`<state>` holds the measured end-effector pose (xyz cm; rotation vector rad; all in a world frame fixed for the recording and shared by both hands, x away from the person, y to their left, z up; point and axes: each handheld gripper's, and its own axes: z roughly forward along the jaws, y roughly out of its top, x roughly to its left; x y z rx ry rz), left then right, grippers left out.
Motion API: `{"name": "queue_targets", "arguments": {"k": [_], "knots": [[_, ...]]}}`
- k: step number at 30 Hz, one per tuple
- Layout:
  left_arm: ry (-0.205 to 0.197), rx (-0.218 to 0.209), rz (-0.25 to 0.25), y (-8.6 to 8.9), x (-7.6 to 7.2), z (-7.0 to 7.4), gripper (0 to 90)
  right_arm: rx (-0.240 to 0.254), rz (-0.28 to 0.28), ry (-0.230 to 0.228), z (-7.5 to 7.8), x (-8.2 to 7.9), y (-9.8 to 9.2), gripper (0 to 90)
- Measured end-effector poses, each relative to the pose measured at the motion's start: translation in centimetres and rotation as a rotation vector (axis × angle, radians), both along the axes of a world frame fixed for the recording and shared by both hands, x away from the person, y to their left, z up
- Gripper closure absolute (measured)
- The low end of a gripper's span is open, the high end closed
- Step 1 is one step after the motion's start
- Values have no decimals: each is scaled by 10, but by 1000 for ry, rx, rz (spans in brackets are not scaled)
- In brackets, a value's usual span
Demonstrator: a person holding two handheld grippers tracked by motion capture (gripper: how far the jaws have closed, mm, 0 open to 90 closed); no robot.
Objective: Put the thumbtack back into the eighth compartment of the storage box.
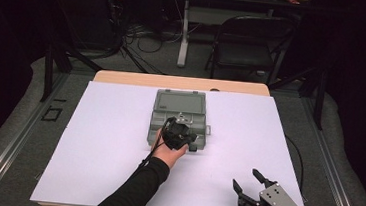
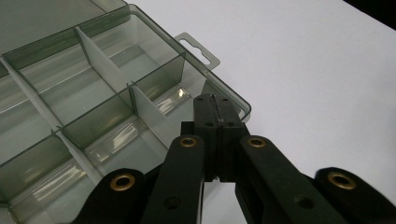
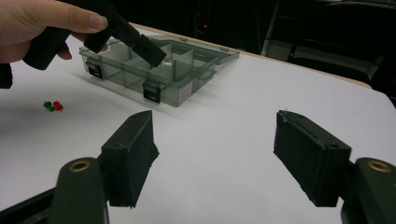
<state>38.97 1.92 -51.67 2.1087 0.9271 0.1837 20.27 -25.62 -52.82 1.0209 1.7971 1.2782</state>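
Note:
A clear grey compartment box lies open at the middle of the white table top, its lid folded back flat. Several of its divided compartments look bare. My left gripper is held by a hand over the box's near right part. In the left gripper view its jaws are pressed together with nothing between them, just above the corner compartment. My right gripper rests near the table's front right, open, with only table between its jaws. The left gripper hangs over the box.
Small red and green pins lie on the white surface, left of the box in the right gripper view. Black latches line the box's near wall, and a hang tab sticks out from its side. A folding chair stands behind the table.

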Motion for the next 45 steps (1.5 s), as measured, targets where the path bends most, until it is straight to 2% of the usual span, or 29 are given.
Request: {"name": "queue_targets", "arguments": {"k": [8, 15, 20, 24, 29, 36, 45], "knots": [[-2, 14, 5, 0, 0, -2, 881, 0, 2, 1, 0, 0, 0, 283], [-26, 9, 18, 4, 1, 2, 681, 2, 2, 0, 0, 0, -1, 283], [-75, -9, 38, 12, -3, 12, 516, 3, 0, 3, 0, 0, 0, 282], [-95, -26, 47, 22, -7, 18, 459, 3, -1, 3, 0, 0, 0, 281], [-125, -48, 40, 32, -15, 25, 415, 0, -1, 5, 0, 0, 0, 280], [-134, -72, 20, 43, -26, 32, 390, -1, -3, 5, 0, 0, 0, 279], [-170, -77, -3, 63, -46, 37, 375, -2, -4, 5, 0, 0, -1, 279]]}}
